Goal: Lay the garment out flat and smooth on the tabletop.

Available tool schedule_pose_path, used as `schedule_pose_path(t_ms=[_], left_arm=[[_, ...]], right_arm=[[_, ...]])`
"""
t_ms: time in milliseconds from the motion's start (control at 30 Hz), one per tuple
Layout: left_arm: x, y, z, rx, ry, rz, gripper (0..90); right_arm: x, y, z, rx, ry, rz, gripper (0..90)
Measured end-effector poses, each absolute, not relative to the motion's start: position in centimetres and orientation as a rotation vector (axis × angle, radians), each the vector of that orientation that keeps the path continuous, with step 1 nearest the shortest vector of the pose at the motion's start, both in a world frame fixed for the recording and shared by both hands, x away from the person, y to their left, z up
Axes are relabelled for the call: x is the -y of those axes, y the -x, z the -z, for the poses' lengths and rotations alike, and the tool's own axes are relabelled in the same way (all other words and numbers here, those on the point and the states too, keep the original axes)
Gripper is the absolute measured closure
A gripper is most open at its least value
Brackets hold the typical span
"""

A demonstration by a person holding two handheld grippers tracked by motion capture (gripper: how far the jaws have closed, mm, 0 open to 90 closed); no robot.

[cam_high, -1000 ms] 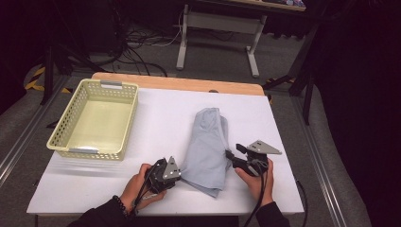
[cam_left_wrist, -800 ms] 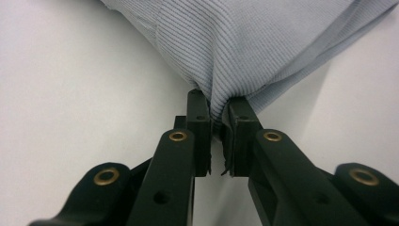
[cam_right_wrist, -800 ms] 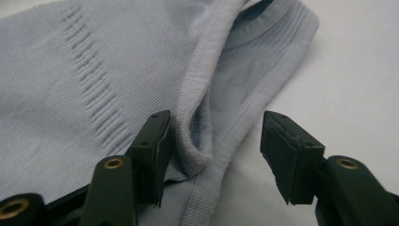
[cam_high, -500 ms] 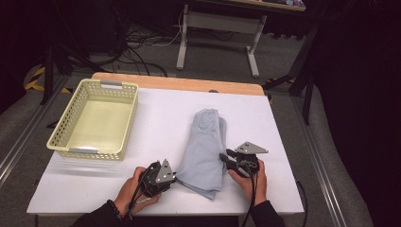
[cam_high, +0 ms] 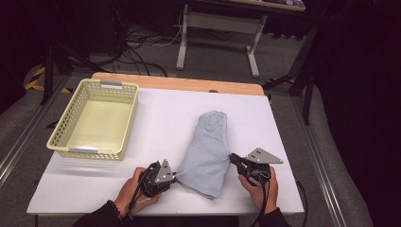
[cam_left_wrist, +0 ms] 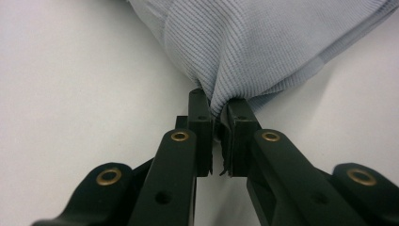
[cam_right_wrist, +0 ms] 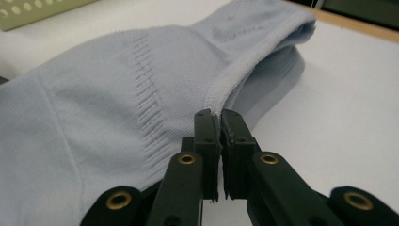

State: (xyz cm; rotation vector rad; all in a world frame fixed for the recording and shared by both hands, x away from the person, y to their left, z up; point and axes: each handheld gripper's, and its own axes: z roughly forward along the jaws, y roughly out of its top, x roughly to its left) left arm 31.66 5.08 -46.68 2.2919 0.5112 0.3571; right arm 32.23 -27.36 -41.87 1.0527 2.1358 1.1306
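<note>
Lying lengthwise on the white table (cam_high: 156,118), a folded pale blue garment (cam_high: 205,151) is seen from the high view with its long axis running from the near edge toward the far edge, leaning slightly rightward as it goes; the narrower, rounded end points away from the person and the wider end sits close to the near edge. The left gripper (cam_high: 171,177) is clamped on the near left corner of the cloth — in the left gripper view the ribbed fabric is bunched and pinched between the two black jaws (cam_left_wrist: 217,113). The right gripper (cam_high: 233,158) has just been closing, and in the right gripper view its jaws (cam_right_wrist: 216,120) are pressed together on the stitched hem at the garment's right edge. A pale yellow perforated basket (cam_high: 64,127) stands well apart on the left side of the table. Between the garment and the basket only bare tabletop is seen — nothing blocks the way. Beyond the far edge, a strip of wooden tabletop (cam_high: 189,84) is visible.
</note>
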Motion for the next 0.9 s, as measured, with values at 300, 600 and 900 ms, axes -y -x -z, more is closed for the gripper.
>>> schedule_pose_path(t_ms=[300, 600, 900], left_arm=[[-6.5, -31.7, 45.6, -0.523, -2.274, -0.3, 66.8], [-7.4, -30.9, 43.2, -0.515, -2.151, -0.38, 38.0], [-5.8, -33.3, 42.8, -0.607, -2.075, -0.341, 30.2]], right_arm=[[27.3, -33.1, 44.3, -2.219, -1.128, -1.06, 81.3], [27.7, -33.3, 44.4, -2.201, -1.145, -1.054, 62.4], [27.2, -33.1, 43.8, -2.155, -1.119, -1.155, 45.0]])
